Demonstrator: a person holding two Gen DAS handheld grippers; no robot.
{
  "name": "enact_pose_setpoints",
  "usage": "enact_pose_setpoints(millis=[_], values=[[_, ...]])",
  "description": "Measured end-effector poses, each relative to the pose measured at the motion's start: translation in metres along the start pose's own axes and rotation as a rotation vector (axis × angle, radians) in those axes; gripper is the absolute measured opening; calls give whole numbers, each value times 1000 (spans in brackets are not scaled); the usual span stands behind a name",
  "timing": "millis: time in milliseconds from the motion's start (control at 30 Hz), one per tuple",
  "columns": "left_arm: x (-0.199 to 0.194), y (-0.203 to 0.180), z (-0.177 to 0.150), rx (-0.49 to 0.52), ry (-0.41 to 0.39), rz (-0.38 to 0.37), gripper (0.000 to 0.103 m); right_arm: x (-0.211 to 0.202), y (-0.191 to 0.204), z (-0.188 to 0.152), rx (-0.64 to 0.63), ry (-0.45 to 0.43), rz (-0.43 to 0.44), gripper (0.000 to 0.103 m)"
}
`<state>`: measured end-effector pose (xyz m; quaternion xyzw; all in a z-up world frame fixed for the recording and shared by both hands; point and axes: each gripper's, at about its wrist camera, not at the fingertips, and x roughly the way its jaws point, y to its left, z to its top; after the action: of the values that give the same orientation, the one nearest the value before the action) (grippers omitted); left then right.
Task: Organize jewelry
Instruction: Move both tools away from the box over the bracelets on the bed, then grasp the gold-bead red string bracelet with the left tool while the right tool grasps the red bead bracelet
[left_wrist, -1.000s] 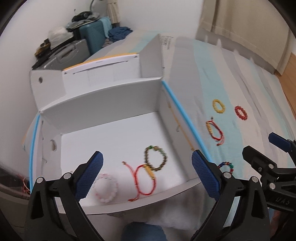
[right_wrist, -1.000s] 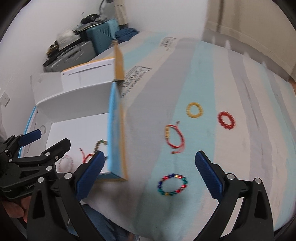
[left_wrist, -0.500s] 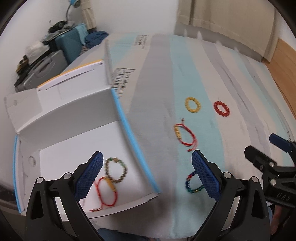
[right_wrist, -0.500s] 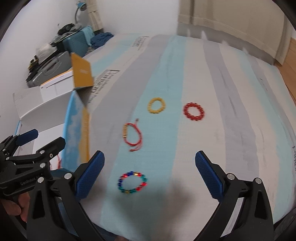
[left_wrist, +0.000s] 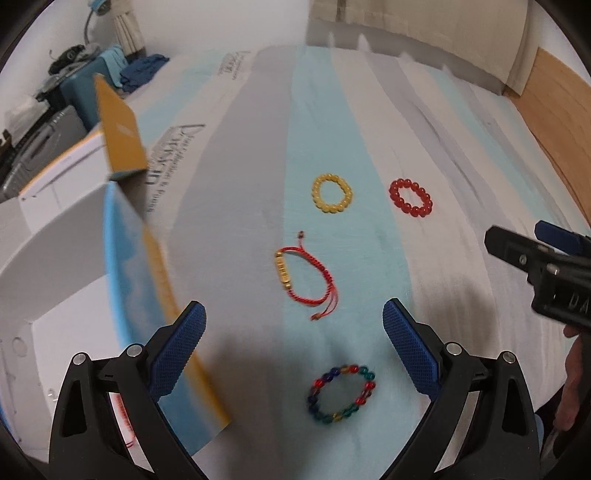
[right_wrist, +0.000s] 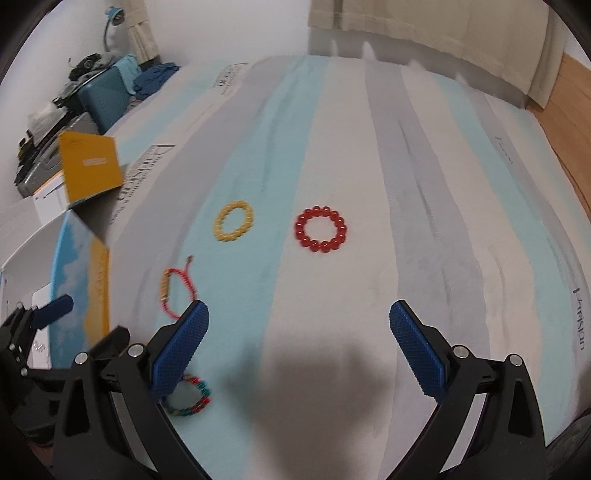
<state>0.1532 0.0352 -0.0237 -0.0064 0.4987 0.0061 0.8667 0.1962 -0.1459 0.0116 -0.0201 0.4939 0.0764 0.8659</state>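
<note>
— Blue-padded and spread wide, that's the left tool; nothing sits between its fingers. The right tool is spread the same way, empty too.

— Where are the bracelets?

— All four lie on the striped bed cover. The multicolour bead bracelet is closest, just below the left tool's tips and roughly centred between them. Ahead of those tips lies the red cord bracelet with its gold beads, and further ahead the yellow bead bracelet and the red bead bracelet, side by side but apart.

— And from the right tool?

— The red bead bracelet is ahead, about centred; the multicolour one is partly hidden behind its left finger.

— The box?

— An open white cardboard box stands left of the left tool, with something reddish inside, too blurred to identify.
</note>
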Motion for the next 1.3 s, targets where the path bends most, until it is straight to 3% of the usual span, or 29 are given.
enact_pose_setpoints(millis=[367,667,867,1100,1167,1300], values=[[70,-5,14,0,68,-14,95,76,-26,34,2,64,-21,94],[101,6,22,0,109,-18,94,125,-26,51,-2,115,-21,94],[124,8,22,-1,146,-27,87,153,-24,64,3,138,-23,94],[128,5,19,15,130,-5,82,178,-24,69,12,169,-31,94],[127,6,18,11,124,1,78,183,-24,68,14,174,-25,91],[122,5,14,12,118,8,66,191,-25,65,23,190,-22,74]])
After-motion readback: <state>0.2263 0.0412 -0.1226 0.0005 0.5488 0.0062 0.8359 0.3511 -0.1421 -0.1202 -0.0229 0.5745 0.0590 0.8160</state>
